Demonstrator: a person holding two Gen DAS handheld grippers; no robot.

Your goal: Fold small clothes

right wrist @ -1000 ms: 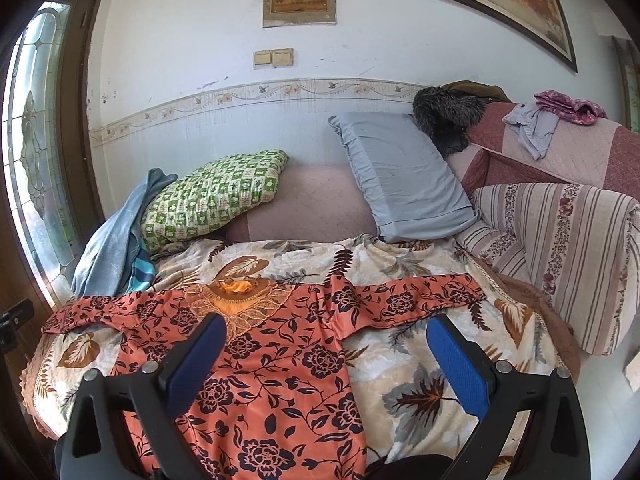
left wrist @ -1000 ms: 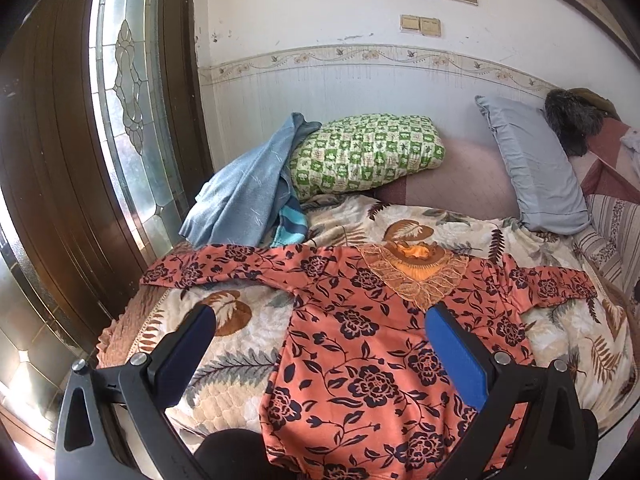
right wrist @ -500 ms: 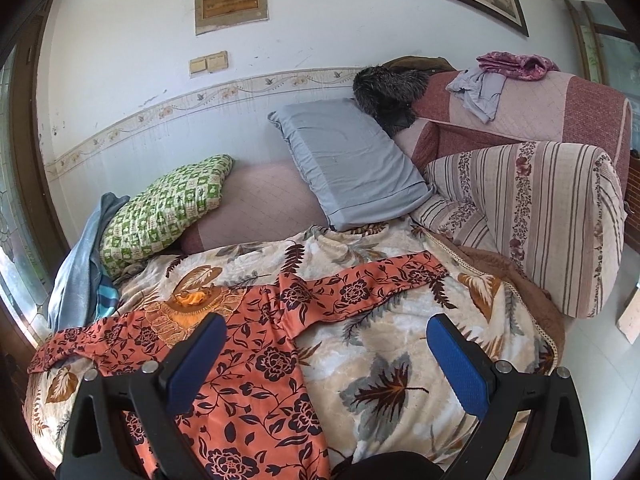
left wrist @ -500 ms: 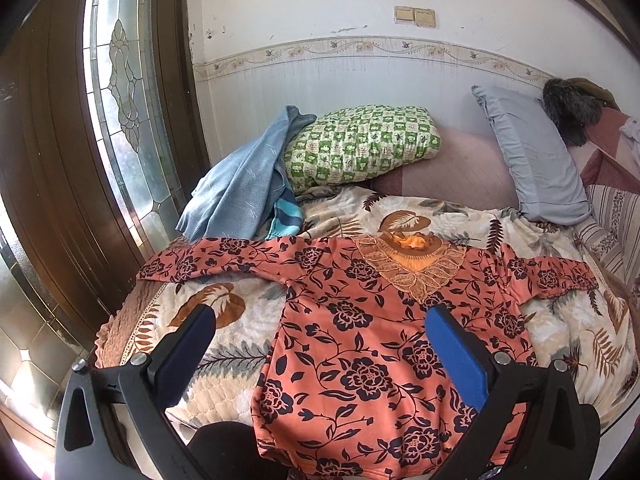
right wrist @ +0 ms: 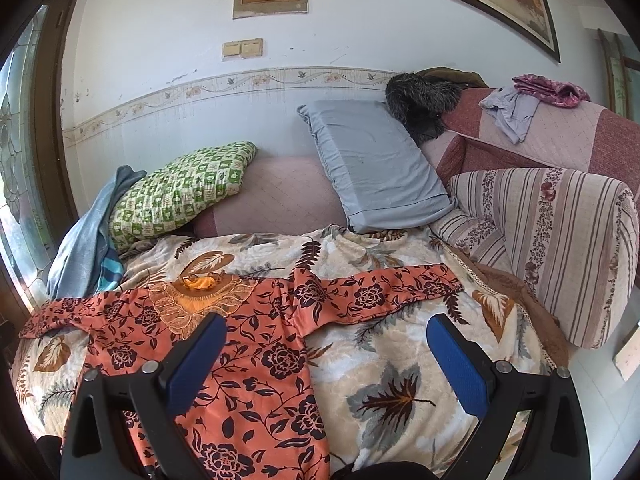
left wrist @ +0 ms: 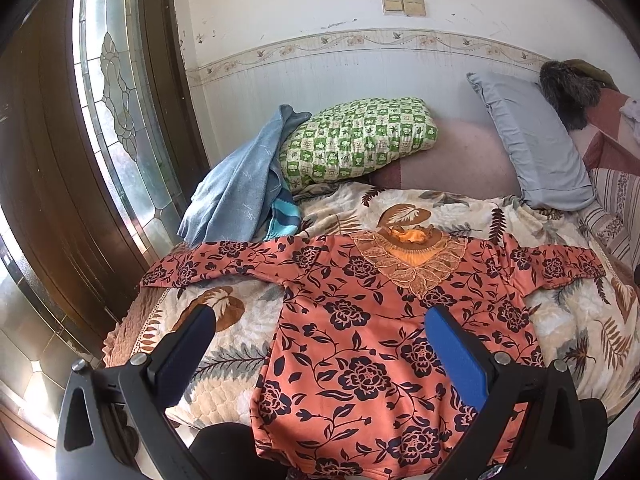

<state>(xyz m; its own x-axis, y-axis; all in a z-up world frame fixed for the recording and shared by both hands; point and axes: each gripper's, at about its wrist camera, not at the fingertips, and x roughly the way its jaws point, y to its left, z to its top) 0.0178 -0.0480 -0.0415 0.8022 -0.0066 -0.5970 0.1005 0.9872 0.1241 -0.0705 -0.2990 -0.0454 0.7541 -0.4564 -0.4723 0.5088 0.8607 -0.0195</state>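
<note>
Left claw (left wrist: 320, 344) and right claw (right wrist: 326, 344) both gape wide, holding nothing

A leaf-print blanket (right wrist: 400, 360) covers the bed. At its head a green checked pillow (left wrist: 356, 140) lies beside a grey pillow (right wrist: 376, 168). A blue cloth (left wrist: 236, 196) leans against the green one. A striped sofa arm (right wrist: 560, 248) stands at the right, clothes (right wrist: 532, 100) on its back.

The orange floral blouse (right wrist: 260, 356) lies flat across the left half of the leaf-print blanket (right wrist: 400, 392), 1 sleeve stretched toward the blanket's right edge. The right gripper (right wrist: 326, 356) hovers above, its 2 blue-padded fingers (right wrist: 456, 364) spread wide, holding nothing.
</note>
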